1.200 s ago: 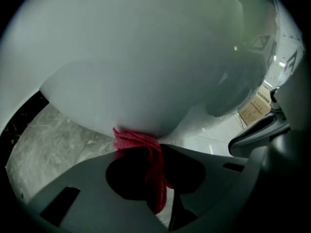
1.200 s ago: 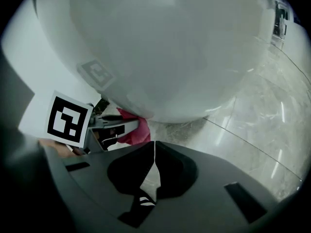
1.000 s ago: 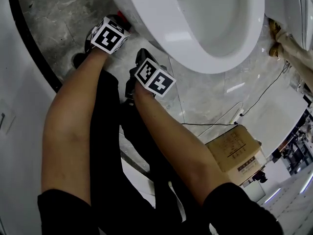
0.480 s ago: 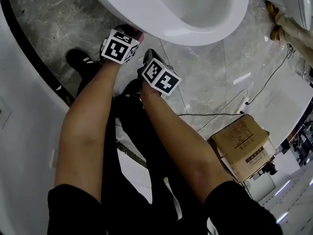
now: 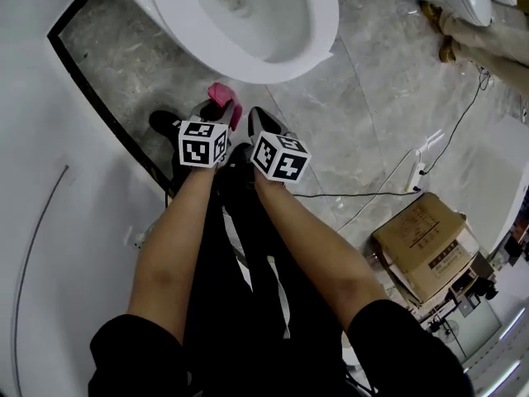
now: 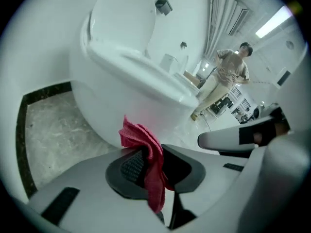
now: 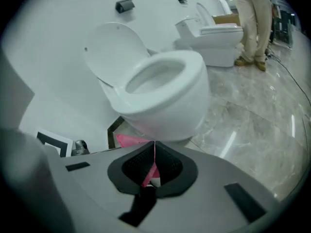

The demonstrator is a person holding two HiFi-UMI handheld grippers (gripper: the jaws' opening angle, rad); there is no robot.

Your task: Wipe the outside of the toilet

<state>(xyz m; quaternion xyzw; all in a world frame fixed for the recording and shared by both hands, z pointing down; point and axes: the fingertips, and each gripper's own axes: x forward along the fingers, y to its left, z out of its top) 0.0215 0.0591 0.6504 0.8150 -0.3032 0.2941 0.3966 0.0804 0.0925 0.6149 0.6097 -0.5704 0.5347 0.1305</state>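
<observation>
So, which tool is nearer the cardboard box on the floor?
Right. The right tool sits toward the cardboard box; the left tool lies beyond it. Both clamp the pink cloth.

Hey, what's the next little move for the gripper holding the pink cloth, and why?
Probably ease the left gripper forward until the cloth presses against the toilet bowl's outer side, then begin a stroke. Its jaws are clamped on the cloth, but the cloth appears to hang just short of the white wall, so nothing is being wiped at this moment.
</observation>
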